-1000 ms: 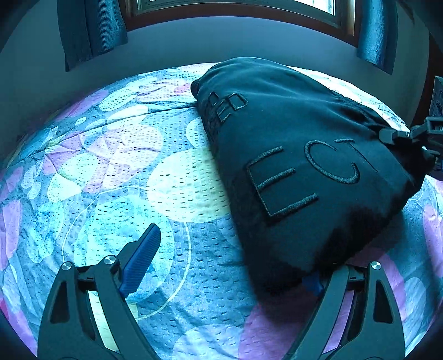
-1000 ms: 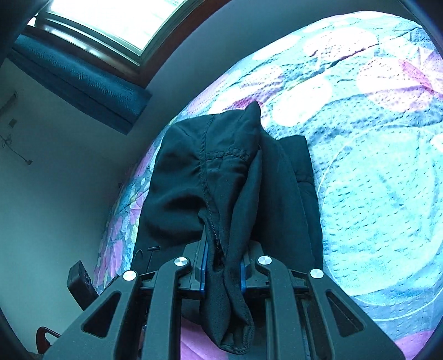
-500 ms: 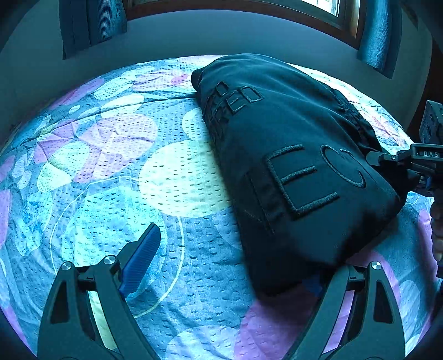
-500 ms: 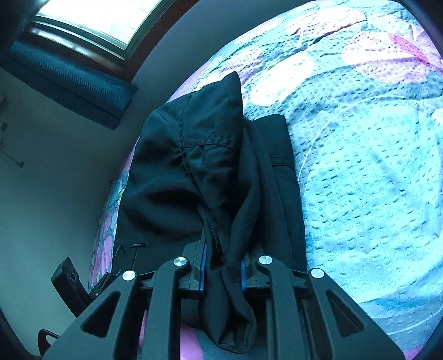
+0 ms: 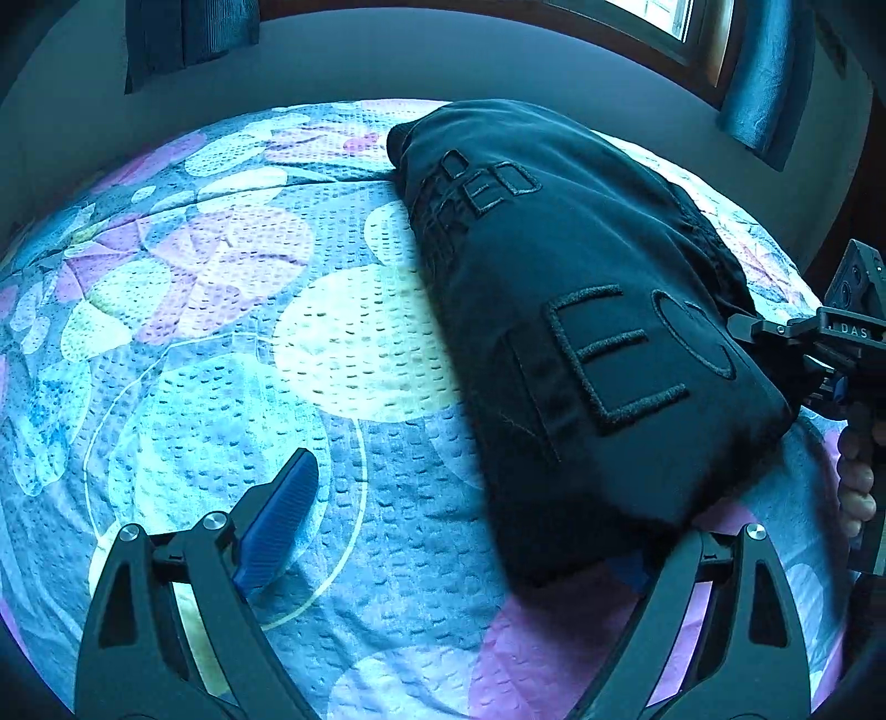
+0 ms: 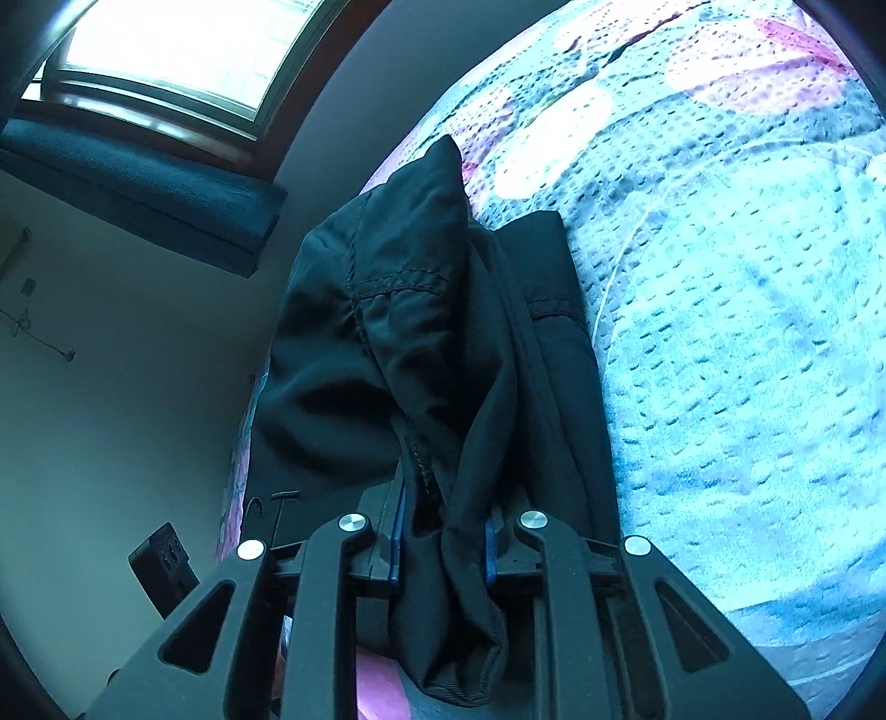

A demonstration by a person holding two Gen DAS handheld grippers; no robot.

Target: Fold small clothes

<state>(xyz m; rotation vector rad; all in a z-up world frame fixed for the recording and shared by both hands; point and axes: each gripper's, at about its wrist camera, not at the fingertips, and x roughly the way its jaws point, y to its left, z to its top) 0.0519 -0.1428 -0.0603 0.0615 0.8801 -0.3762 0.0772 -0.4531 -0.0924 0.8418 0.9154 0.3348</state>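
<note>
A black garment (image 5: 581, 310) with raised letters lies folded over on the bed, its right side lifted. My left gripper (image 5: 459, 531) is open just above the bedspread; its left blue pad (image 5: 277, 515) is bare, and its right finger sits under the garment's near corner. My right gripper (image 6: 440, 537) is shut on a bunched edge of the black garment (image 6: 421, 343) and holds it up off the bed. The right gripper also shows at the right edge of the left wrist view (image 5: 797, 338).
The bed has a floral quilted bedspread (image 5: 232, 332) in blue, purple and yellow. A grey wall, a window (image 6: 177, 50) and dark blue curtains (image 5: 188, 33) stand behind the bed. The left gripper's camera body (image 6: 163, 565) shows low left in the right wrist view.
My right gripper has lifted the garment's edge and carried it leftward, folding the garment further over. The left gripper stays open near the near corner.
</note>
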